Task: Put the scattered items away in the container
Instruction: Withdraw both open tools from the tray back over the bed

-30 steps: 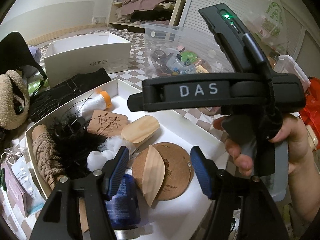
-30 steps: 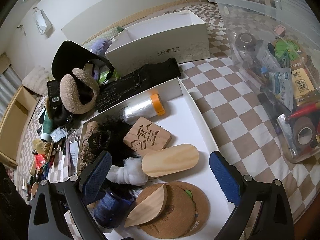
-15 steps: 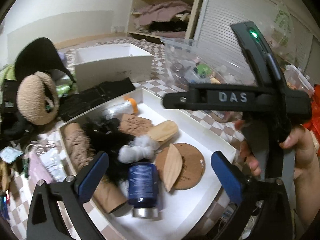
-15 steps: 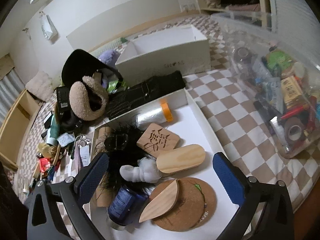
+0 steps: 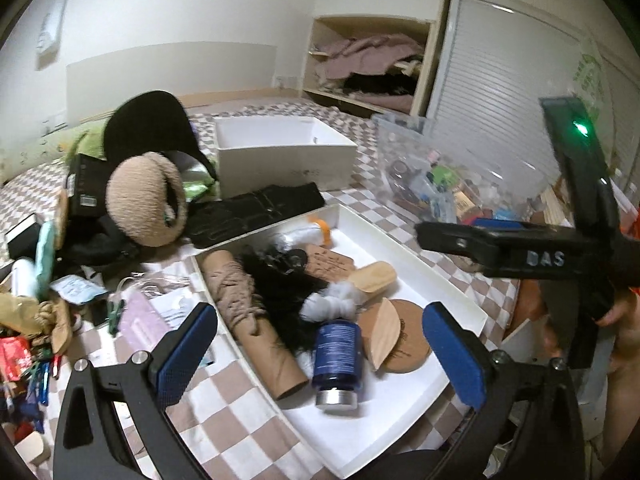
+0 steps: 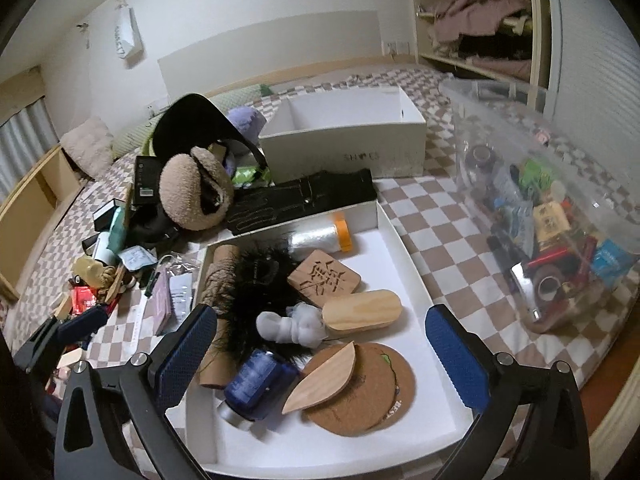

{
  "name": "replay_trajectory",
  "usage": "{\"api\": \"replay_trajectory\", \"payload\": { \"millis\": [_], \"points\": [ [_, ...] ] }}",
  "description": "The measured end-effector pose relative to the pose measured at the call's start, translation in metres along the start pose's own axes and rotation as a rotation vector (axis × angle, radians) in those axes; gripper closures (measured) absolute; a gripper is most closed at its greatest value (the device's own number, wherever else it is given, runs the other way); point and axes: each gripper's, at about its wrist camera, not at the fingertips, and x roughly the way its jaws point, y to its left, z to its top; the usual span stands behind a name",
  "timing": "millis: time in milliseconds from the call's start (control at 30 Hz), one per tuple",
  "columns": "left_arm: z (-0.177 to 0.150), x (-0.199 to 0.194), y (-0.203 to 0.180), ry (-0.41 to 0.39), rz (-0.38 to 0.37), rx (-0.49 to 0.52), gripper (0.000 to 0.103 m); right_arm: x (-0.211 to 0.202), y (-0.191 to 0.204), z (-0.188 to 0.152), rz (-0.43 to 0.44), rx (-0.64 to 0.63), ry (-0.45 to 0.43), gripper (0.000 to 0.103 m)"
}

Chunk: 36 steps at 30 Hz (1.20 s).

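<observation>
Checkered bedspread (image 5: 224, 412) fills the left wrist view: left tongs (image 5: 320, 354) gape wide, empty, above the white tray (image 5: 436, 264); clutter (image 5: 52, 320) sits just beside it. Right wrist view: right tongs (image 6: 322, 352) splayed, empty too; the blue bottle (image 6: 256, 384) on its side could roll if nudged.

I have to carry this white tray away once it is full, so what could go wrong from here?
The blue bottle lies on its side at the open end of the tray; it may roll when the tray is moved. The wooden leaf rests loosely on the cork mat and could slide off. Both grippers, left and right, are open and empty, and much clutter is outside the tray.
</observation>
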Motion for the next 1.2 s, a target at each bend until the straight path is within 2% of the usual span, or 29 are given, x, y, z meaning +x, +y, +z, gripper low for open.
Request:
{"api": "replay_trajectory", "payload": {
  "millis": [300, 467, 633, 867, 1200],
  "points": [
    [0.000, -0.036, 0.026, -0.049, 0.084, -0.040, 0.000, -0.029, 0.030, -0.017, 0.002, -0.040, -0.074, 0.000],
    [-0.005, -0.054, 0.039, -0.063, 0.119, -0.050, 0.000, -0.039, 0.045, -0.027, -0.026, -0.065, -0.124, 0.000],
    [-0.013, -0.066, 0.051, -0.072, 0.149, -0.066, 0.000, -0.047, 0.053, -0.034, -0.009, -0.039, -0.155, 0.000],
    [-0.023, -0.077, 0.061, -0.075, 0.182, -0.075, 0.000, -0.047, 0.060, -0.046, 0.007, 0.007, -0.165, 0.000],
    [-0.040, -0.084, 0.072, -0.078, 0.220, -0.094, 0.000, -0.045, 0.070, -0.066, -0.017, -0.012, -0.170, 0.000]
  ]
}}
